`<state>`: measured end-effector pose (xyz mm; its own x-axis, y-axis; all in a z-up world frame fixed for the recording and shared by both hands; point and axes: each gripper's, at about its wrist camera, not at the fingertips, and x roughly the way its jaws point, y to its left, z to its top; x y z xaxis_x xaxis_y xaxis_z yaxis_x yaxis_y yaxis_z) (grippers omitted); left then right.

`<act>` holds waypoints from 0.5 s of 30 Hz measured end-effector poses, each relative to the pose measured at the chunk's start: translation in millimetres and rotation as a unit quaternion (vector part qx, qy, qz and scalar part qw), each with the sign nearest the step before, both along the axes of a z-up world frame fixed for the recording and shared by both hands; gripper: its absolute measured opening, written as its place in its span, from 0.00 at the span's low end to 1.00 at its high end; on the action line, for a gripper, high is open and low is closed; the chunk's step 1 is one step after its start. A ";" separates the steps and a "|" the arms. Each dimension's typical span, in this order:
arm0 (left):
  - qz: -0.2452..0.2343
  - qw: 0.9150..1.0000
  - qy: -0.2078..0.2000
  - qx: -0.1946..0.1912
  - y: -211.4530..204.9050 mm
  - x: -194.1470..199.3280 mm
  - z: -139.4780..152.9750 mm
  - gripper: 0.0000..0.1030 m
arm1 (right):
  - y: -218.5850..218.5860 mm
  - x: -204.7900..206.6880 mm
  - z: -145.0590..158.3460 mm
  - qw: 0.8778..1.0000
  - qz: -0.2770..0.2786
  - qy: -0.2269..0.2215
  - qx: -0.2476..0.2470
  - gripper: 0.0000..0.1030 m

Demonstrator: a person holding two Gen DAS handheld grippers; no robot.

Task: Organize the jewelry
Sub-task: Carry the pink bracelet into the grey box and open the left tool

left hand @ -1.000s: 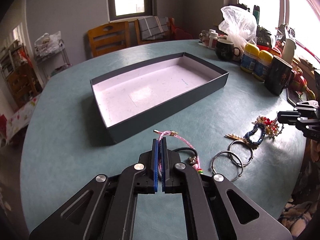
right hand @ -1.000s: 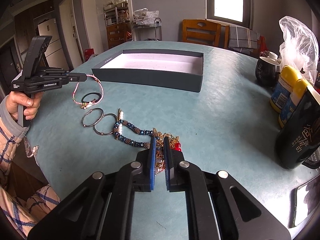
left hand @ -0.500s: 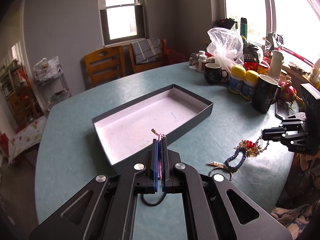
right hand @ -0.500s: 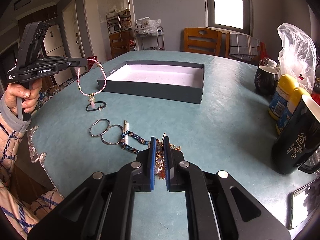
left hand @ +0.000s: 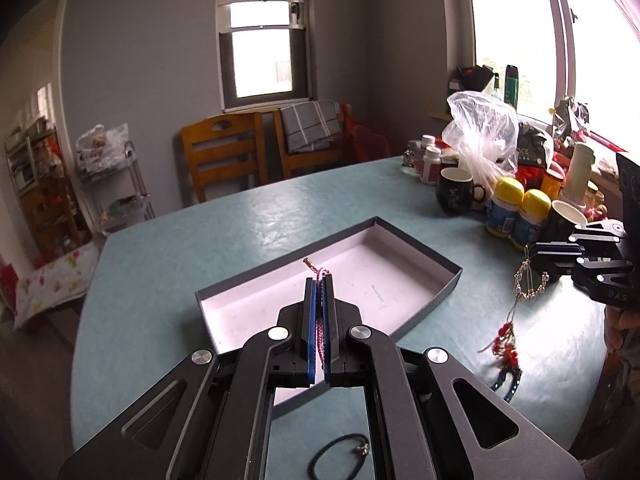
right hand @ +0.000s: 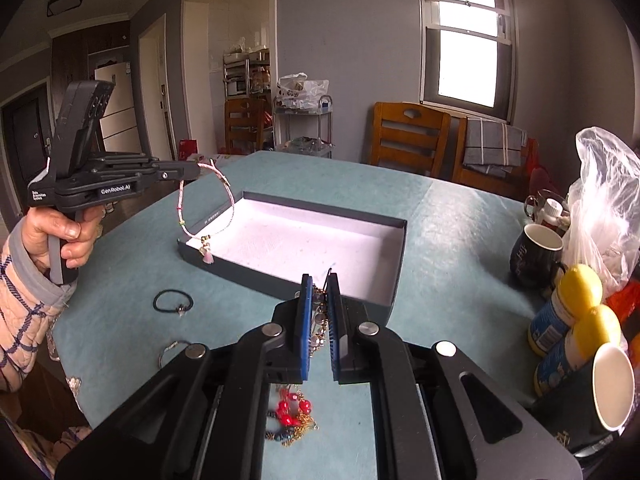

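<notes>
A dark open box [left hand: 448, 276] with a pale floor lies on the teal table, also in the right wrist view [right hand: 396, 240]. My left gripper [left hand: 319, 284] is shut on a pink cord bracelet [right hand: 224, 196], which hangs in a loop above the box's near-left corner. My right gripper [right hand: 319, 284] is shut on a gold chain necklace [left hand: 528, 284] with red beads [right hand: 290, 406]; it dangles above the table right of the box. A black hair tie [right hand: 173, 302] lies on the table, also below my left gripper [left hand: 340, 456].
Mugs [right hand: 534, 254], yellow-capped bottles [right hand: 568, 308], a plastic bag [left hand: 480, 132] and other clutter crowd the table's right side. A metal ring [right hand: 170, 350] lies near the front edge. Wooden chairs [left hand: 220, 160] stand behind the table.
Both grippers rose and moved toward the box. The pink bracelet now hangs over the box's corner, and the gold necklace has lifted off the table, pulling its red and blue beads along.
</notes>
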<state>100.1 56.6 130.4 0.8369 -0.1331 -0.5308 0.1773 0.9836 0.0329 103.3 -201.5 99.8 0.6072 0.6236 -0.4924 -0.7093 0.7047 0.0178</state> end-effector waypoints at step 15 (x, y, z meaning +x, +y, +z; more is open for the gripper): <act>0.011 1.000 -0.001 -0.016 3.7 38.8 -3.4 0.02 | -16.3 6.7 -22.4 0.997 0.000 0.060 0.040 0.07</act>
<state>138.9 60.3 127.0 0.8407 -0.1319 -0.5252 0.1563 0.9877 0.0021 110.0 -217.8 77.3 0.5466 0.6644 -0.5097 -0.6988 0.6973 0.1597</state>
